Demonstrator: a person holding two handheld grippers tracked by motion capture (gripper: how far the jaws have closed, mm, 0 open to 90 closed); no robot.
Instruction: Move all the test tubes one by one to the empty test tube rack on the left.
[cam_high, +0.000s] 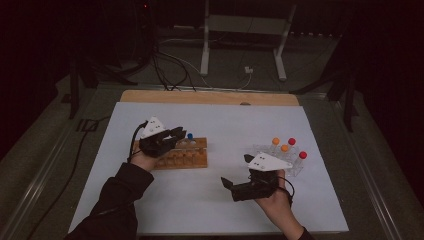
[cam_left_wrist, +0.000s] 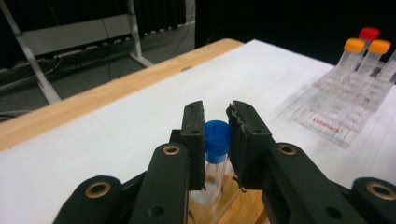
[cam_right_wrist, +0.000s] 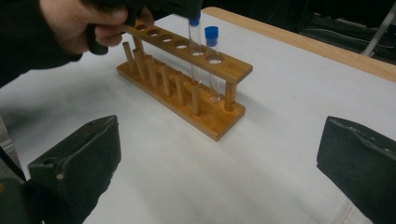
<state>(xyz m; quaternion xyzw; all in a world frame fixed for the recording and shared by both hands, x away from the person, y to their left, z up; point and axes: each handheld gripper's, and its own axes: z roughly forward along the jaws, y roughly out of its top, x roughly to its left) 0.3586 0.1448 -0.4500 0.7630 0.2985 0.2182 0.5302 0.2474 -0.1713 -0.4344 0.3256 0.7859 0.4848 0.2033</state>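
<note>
My left gripper is clamped on a blue-capped tube, which seems to stand in the wooden rack. My right gripper hangs apart, jaws wide, near the rack.

I see the wooden rack left on the table, two tubes in its end holes, the clear rack well apart at right.

Lab: test-tube racks, cabling
</note>
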